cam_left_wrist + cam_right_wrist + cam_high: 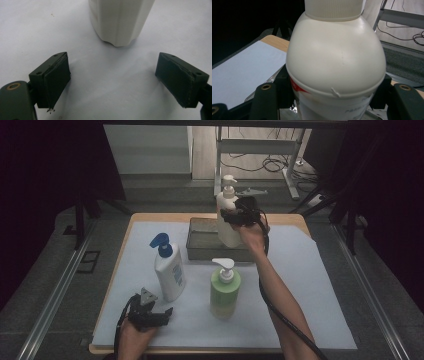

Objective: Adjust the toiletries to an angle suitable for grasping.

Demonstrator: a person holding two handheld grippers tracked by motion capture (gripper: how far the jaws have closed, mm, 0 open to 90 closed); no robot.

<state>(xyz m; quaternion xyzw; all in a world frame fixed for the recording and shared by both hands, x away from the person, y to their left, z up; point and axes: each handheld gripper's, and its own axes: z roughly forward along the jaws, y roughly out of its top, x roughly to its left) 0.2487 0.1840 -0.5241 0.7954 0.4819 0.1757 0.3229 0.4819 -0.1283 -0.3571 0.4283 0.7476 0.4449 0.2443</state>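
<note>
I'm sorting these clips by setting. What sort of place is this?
Probably a lab recording station, not a home: a wooden table under a white sheet, dark curtains on both sides, and loose cables on the floor beside a metal desk frame behind.

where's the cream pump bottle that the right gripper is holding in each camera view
High view: cream bottle at upper centre, over the grey tray, clamped by the right gripper.
Left gripper view: not in it.
Right gripper view: cream bottle at centre, close up between the jaws.
Shared landmark: the white sheet on the table.
</note>
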